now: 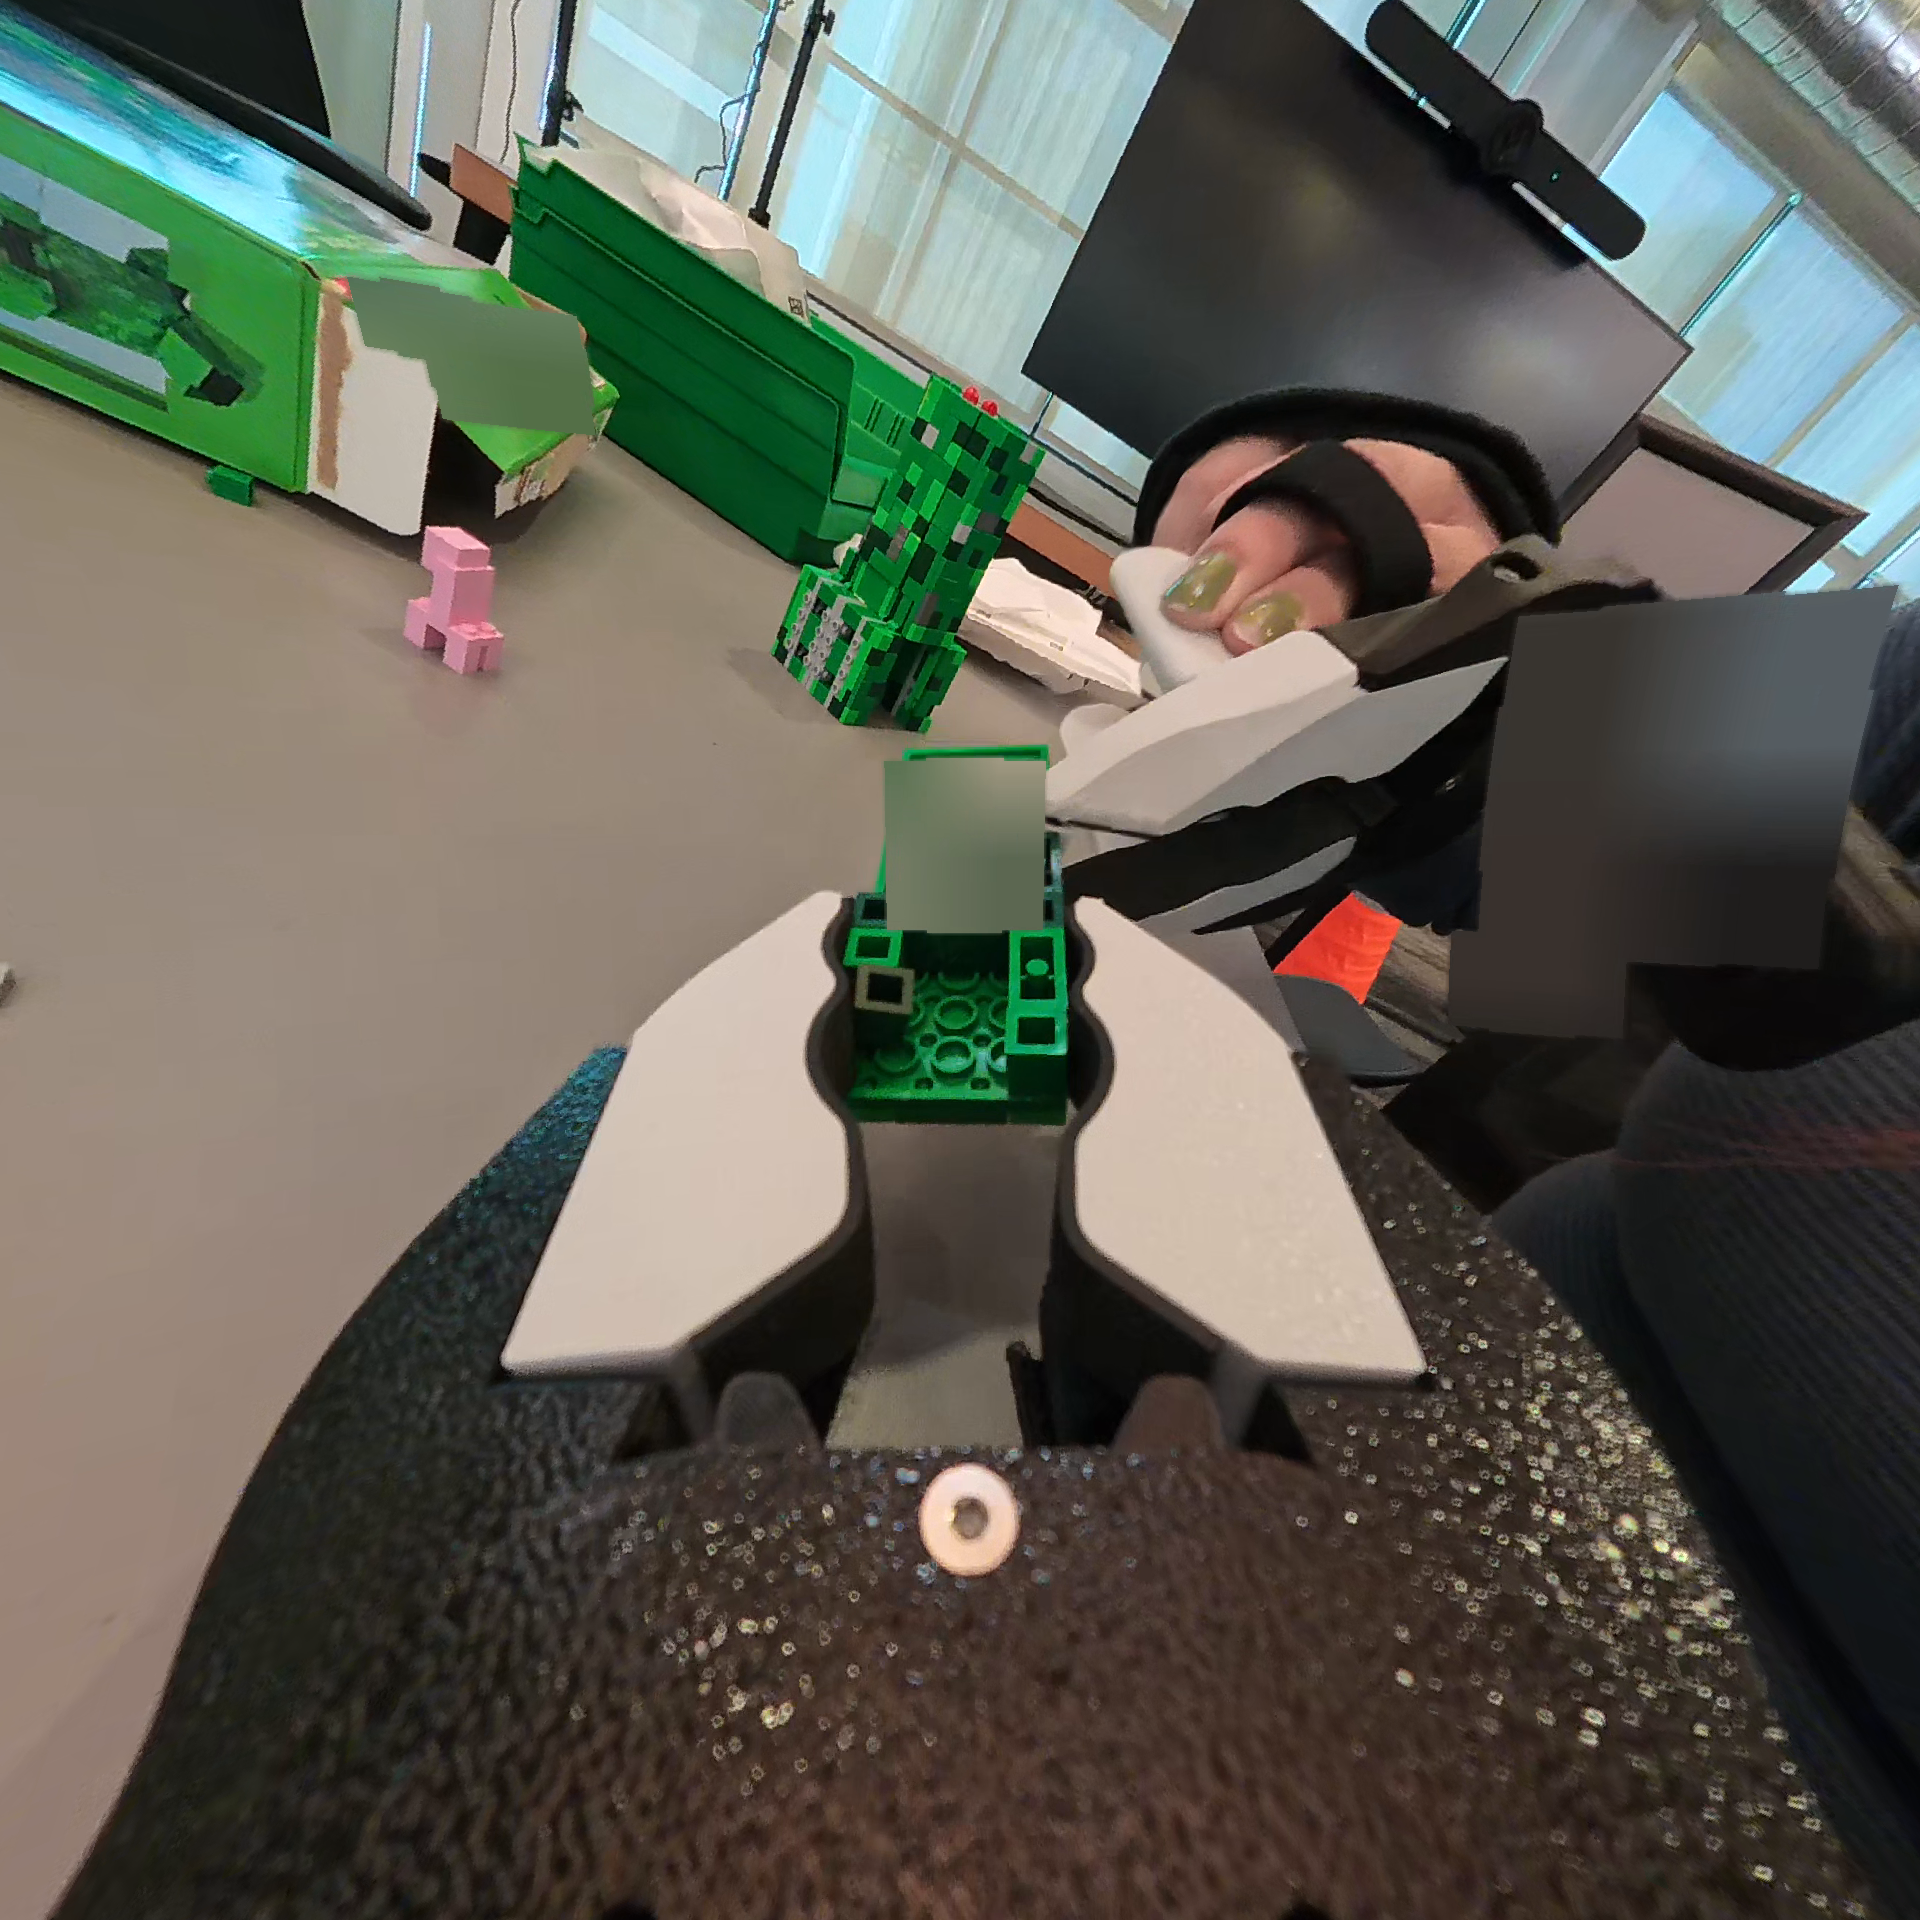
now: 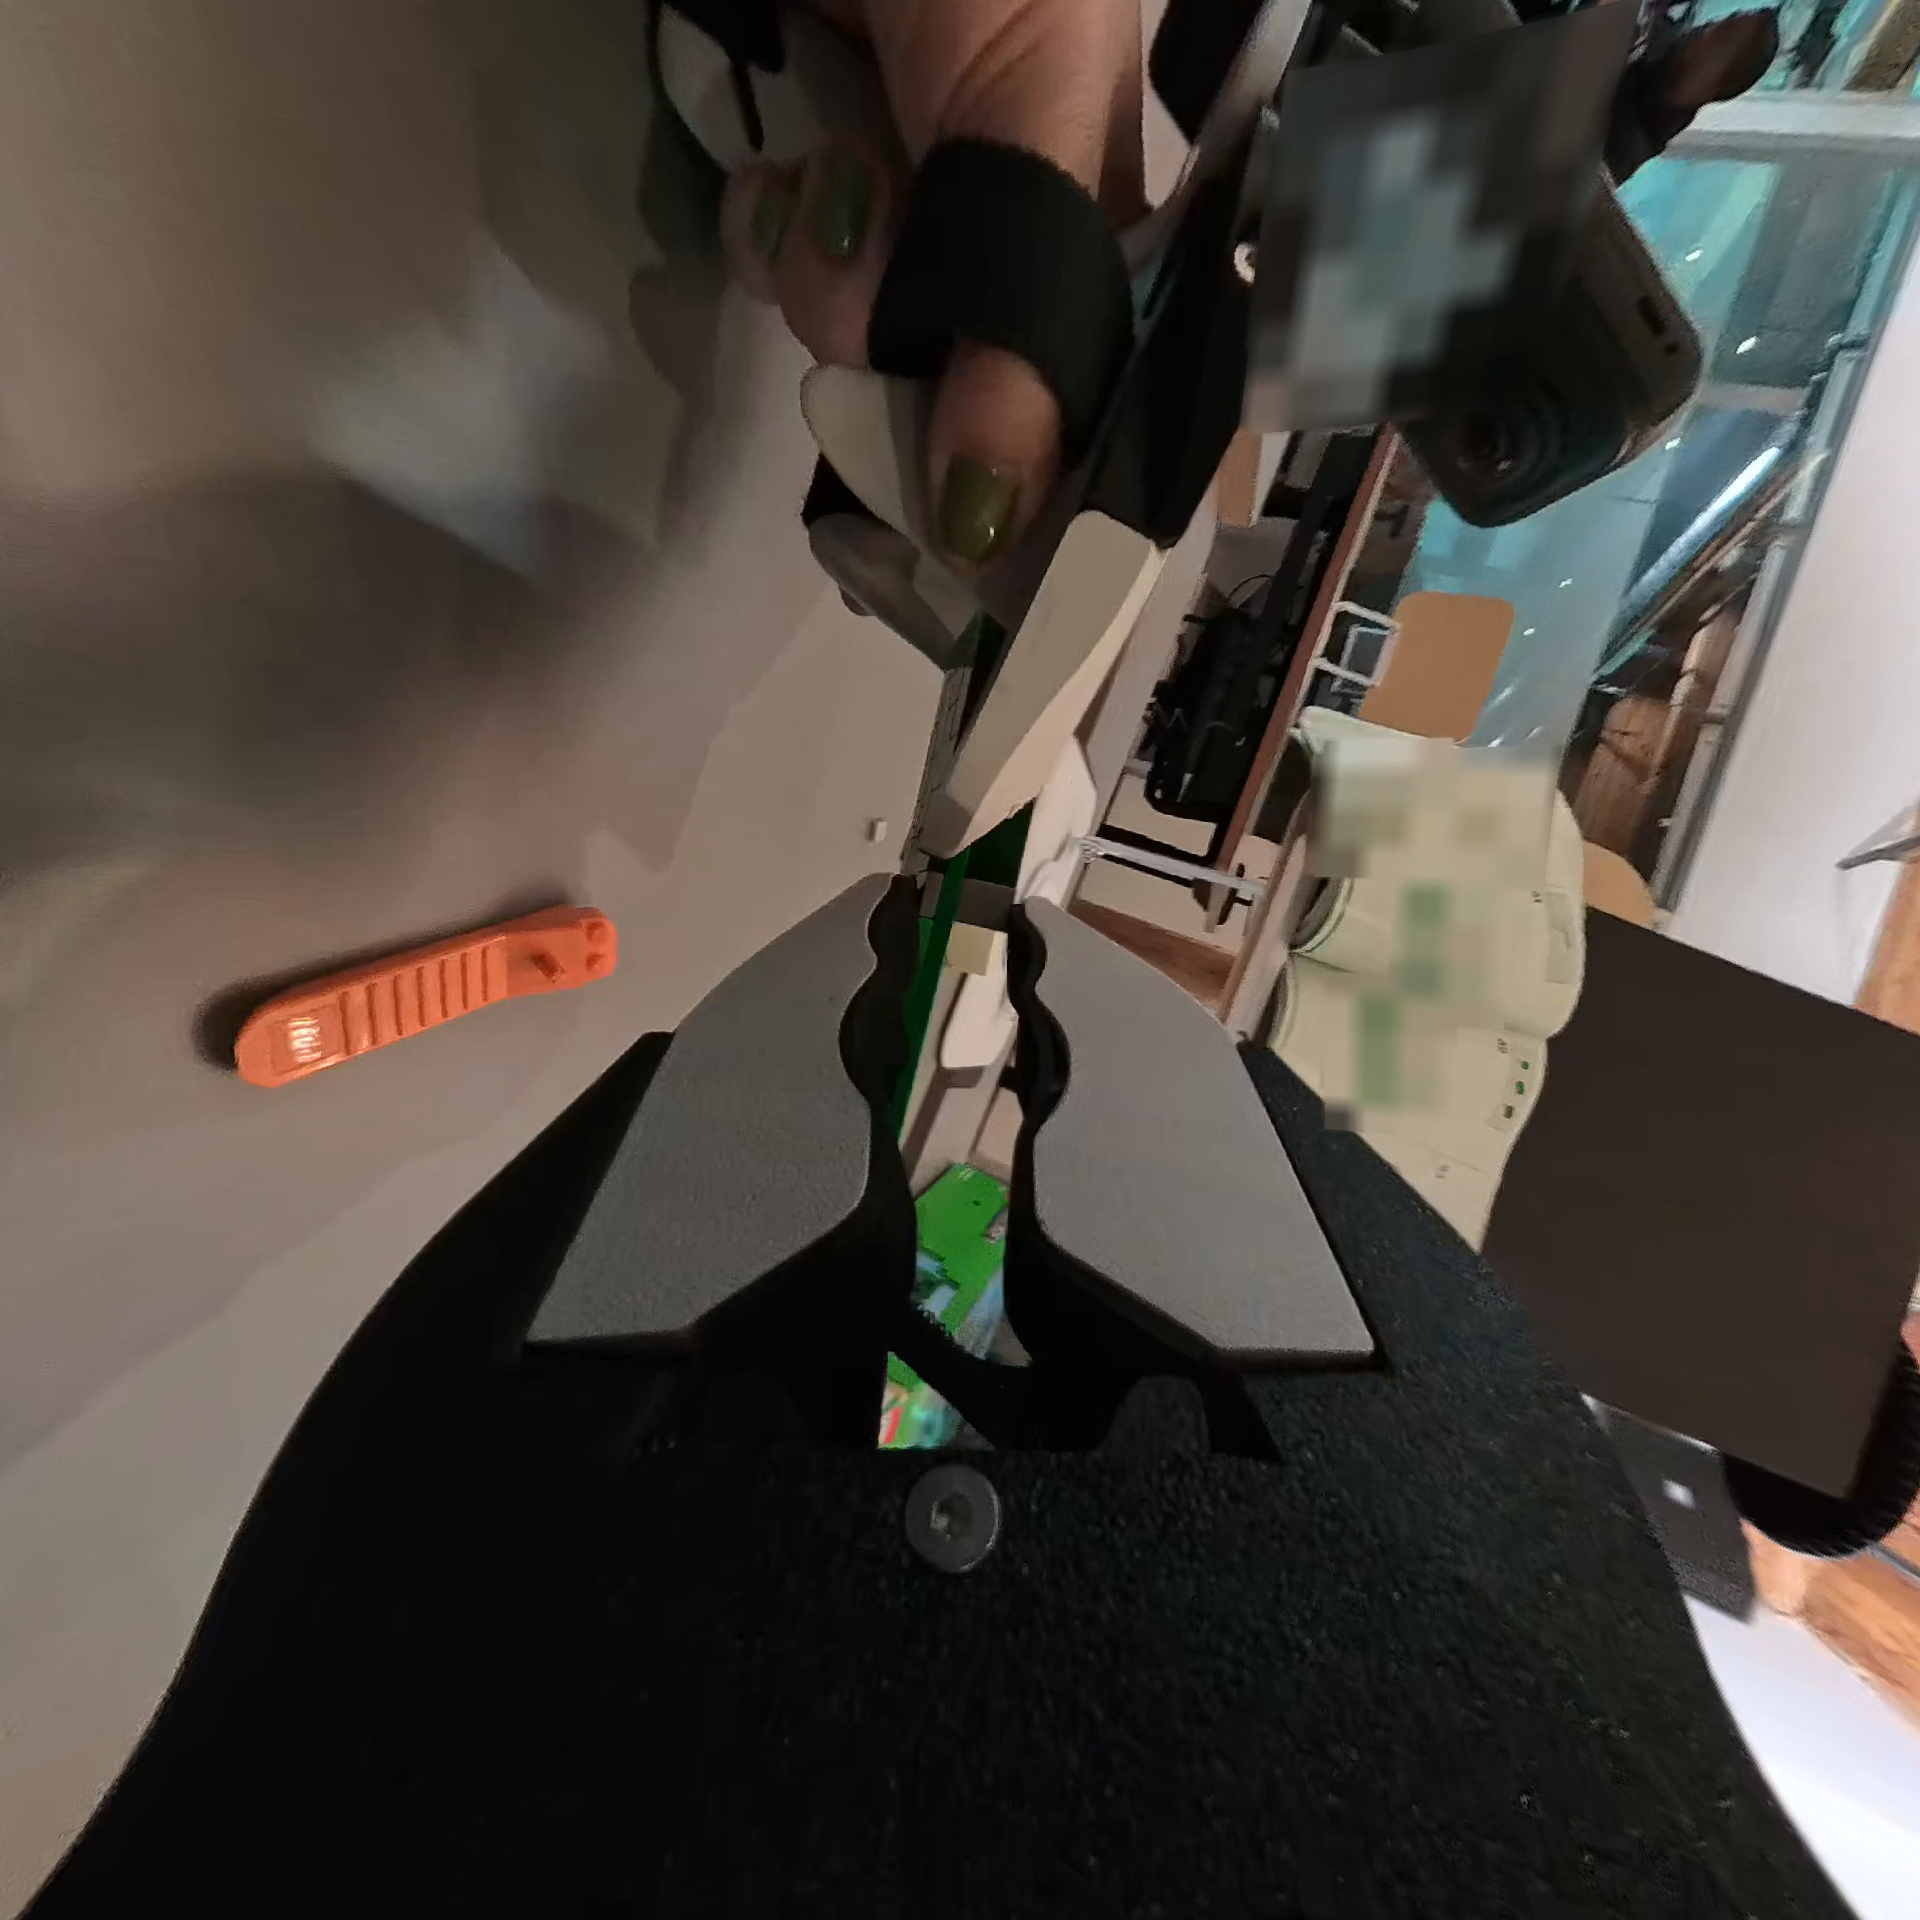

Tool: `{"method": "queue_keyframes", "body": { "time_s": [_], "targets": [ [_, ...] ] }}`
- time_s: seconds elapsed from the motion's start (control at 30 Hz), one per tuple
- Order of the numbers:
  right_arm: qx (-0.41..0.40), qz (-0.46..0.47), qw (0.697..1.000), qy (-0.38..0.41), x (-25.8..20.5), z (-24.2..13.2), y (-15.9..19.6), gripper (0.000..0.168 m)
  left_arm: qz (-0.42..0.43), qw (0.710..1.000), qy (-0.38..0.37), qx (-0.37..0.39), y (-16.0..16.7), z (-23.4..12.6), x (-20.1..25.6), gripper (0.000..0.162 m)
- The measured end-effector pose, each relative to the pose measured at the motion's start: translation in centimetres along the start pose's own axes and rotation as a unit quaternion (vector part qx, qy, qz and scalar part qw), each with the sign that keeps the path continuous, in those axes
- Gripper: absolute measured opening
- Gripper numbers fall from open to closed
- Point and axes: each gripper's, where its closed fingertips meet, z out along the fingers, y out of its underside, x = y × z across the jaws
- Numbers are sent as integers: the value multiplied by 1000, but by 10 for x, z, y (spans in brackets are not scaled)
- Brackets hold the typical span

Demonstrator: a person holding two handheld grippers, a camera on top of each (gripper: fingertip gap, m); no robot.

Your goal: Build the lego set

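My left gripper [image 1: 961,935] is shut on a green lego block assembly [image 1: 956,1029], its hollow underside facing the camera, held above the grey table [image 1: 312,883]. My right gripper [image 1: 1070,842] comes in from the right, its fingertips narrowly closed on the far upper edge of that assembly. In the right wrist view my right gripper [image 2: 956,920] has a thin green edge [image 2: 930,977] and a small grey piece [image 2: 982,909] between its tips, with the left gripper [image 2: 1029,686] and a hand just beyond. A built green creeper body [image 1: 904,561] stands on the table behind.
A pink lego pig [image 1: 454,603] stands left of the creeper body. A green set box [image 1: 208,343] and green bins [image 1: 686,343] lie at the back. An orange brick separator [image 2: 416,997] lies on the table. White bags [image 1: 1039,623] lie near the creeper body. Both grippers' tips are close together, under 4 cm apart.
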Motion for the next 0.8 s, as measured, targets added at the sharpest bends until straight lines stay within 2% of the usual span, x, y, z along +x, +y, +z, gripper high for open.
{"method": "queue_keyframes", "body": {
  "time_s": [0.13,0.4,0.53,0.63,0.8],
  "targets": [
    [-17,27,999,-33,-2,-1,1,16,6,1000,-3,-8,2,1,1,36],
    [-41,1,997,-58,-5,0,2,15,12,1000,-13,-15,4,2,-1,36],
    [-23,46,999,-18,1,3,2,17,3,1000,-13,2,-1,-1,-3,36],
    [-18,42,998,36,5,6,2,17,-6,1000,-14,15,-4,-3,-5,36],
    [-3,91,995,41,5,6,1,17,-9,1000,-10,15,-4,-3,-5,36]
  ]
}}
